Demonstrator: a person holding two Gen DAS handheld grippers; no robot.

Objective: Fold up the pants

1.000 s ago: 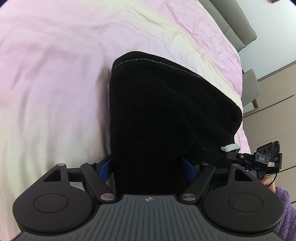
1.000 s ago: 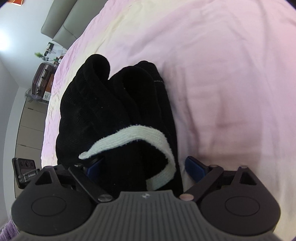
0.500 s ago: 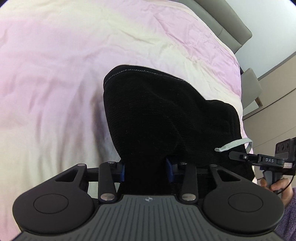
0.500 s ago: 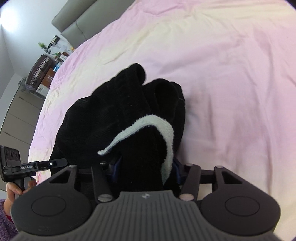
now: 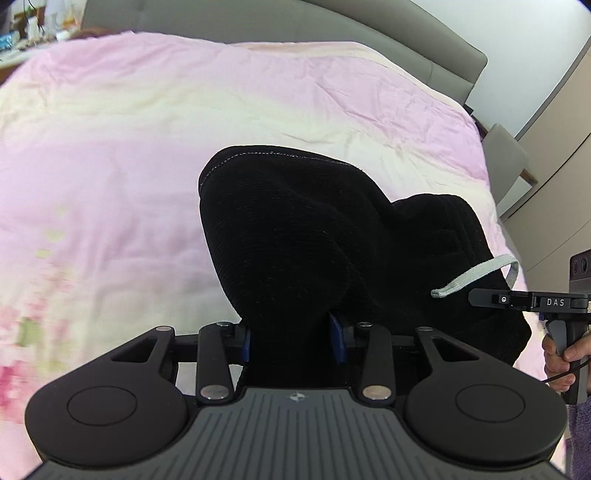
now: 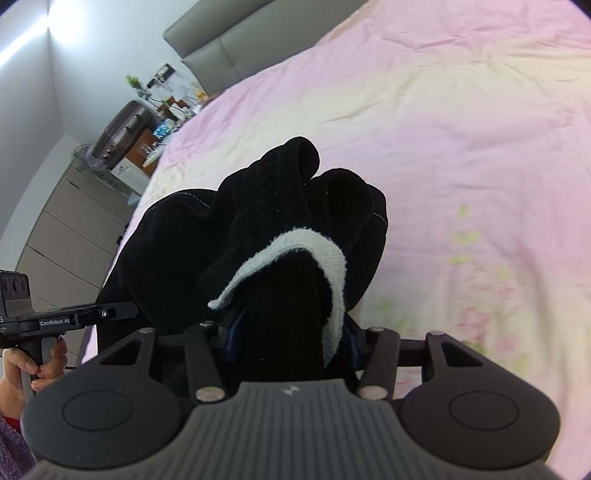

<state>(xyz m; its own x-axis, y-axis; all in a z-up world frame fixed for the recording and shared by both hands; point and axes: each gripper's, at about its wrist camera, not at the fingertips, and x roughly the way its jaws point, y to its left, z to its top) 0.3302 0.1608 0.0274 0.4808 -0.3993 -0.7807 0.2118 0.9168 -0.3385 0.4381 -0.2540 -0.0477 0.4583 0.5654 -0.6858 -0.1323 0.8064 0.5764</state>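
Black ribbed pants [image 5: 295, 236] hang bunched above the pink bedspread [image 5: 110, 147], gripped at two places. My left gripper [image 5: 293, 338] is shut on a thick fold of the fabric between its blue pads. My right gripper [image 6: 290, 334] is shut on another fold of the pants [image 6: 266, 229], with the pale grey drawstring [image 6: 325, 258] looping over the bunch and down beside the right pad. The same drawstring [image 5: 476, 275] shows at the right of the left wrist view, next to the other gripper's body [image 5: 528, 301]. The lower part of the pants droops toward the bed.
A grey padded headboard [image 5: 332, 33] runs along the far side of the bed. A chair [image 5: 506, 162] and beige cabinets stand beyond the bed's right edge. A cluttered side table and drawers [image 6: 144, 122] stand at the left in the right wrist view. A person's hand [image 6: 26, 363] holds the left tool.
Both grippers went from open around the pants to shut on folds of fabric, then rose, lifting the bunched pants off the bedspread. More of the room and headboard came into view.
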